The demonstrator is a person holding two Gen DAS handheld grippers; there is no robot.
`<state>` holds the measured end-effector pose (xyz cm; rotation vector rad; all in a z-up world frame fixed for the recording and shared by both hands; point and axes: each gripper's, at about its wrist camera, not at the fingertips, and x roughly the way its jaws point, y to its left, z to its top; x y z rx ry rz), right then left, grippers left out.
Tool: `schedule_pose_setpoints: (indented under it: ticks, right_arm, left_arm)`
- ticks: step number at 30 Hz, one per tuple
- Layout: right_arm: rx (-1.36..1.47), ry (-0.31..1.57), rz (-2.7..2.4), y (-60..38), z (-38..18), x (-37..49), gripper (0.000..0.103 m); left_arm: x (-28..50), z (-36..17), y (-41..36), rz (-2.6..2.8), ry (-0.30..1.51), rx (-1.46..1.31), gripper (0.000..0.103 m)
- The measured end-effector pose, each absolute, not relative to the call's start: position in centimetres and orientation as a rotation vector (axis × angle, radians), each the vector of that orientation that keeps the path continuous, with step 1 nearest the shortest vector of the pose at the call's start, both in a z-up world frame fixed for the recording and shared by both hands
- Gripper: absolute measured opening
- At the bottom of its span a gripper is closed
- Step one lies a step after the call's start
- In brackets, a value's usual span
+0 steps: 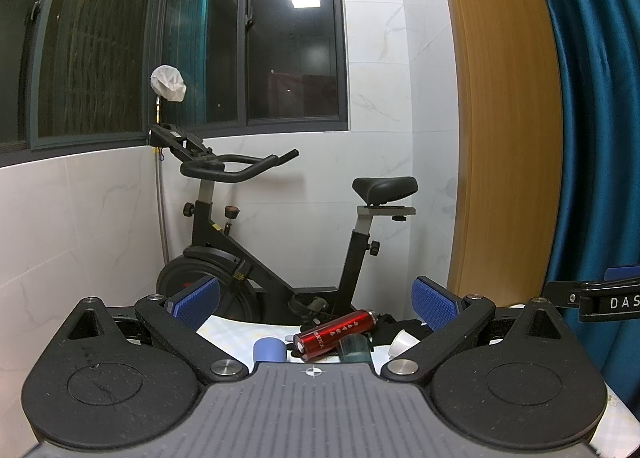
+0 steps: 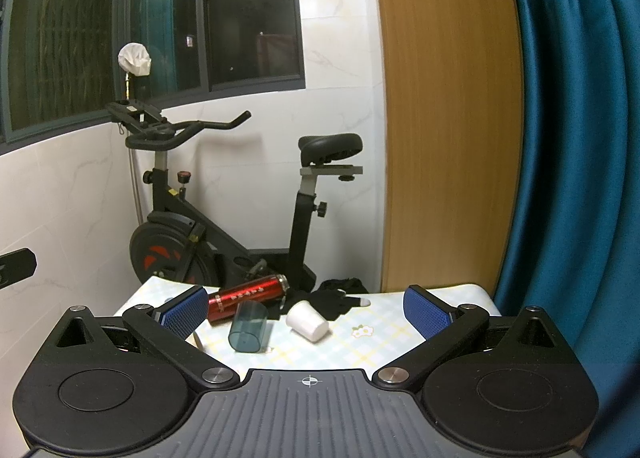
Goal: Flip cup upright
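Observation:
A white paper cup [image 2: 307,321] lies on its side on the checked tablecloth [image 2: 372,342], also in the left wrist view [image 1: 402,343]. A clear teal plastic cup [image 2: 248,327] stands mouth-down beside it, also seen from the left [image 1: 354,348]. A red metal bottle [image 2: 248,298] lies on its side behind them [image 1: 336,334]. A blue cup [image 1: 269,350] shows only in the left view. My right gripper [image 2: 306,308] is open and empty, near the cups. My left gripper [image 1: 316,300] is open and empty, farther back.
A black glove [image 2: 340,304] lies at the table's far edge. An exercise bike [image 2: 224,218] stands behind the table against the white tiled wall. A wooden panel [image 2: 448,118] and a teal curtain [image 2: 576,138] are on the right.

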<state>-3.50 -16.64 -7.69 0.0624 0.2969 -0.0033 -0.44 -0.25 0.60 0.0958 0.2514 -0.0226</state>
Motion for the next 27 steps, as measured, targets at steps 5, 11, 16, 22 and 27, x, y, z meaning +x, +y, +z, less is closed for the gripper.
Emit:
schedule_pose_setpoints:
  ticks: [5, 11, 16, 22, 27]
  right_arm:
    - [0.065, 0.298, -0.003, -17.1, -8.0, -3.2, 0.103]
    - [0.108, 0.297, 0.005, -17.8, -9.1, -2.5, 0.103]
    - [0.107, 0.229, -0.003, -19.0, -11.0, -1.5, 0.103]
    - [0.039, 0.31, 0.035, -19.6, -13.5, 3.3, 0.103]
    - [-0.005, 0.39, 0.083, -20.2, -15.3, 9.3, 0.103]
  left_arm:
    - [0.0, 0.3, -0.2, -0.015, 0.262, 0.091, 0.103]
    - [2.4, -1.2, 0.8, 0.023, 0.363, 0.043, 0.103]
    - [5.2, -3.7, 2.9, 0.106, 0.459, -0.009, 0.103]
    - [8.3, -6.3, 5.7, 0.174, 0.546, -0.062, 0.103]
    - [10.7, -8.3, 7.7, 0.206, 0.618, -0.122, 0.103]
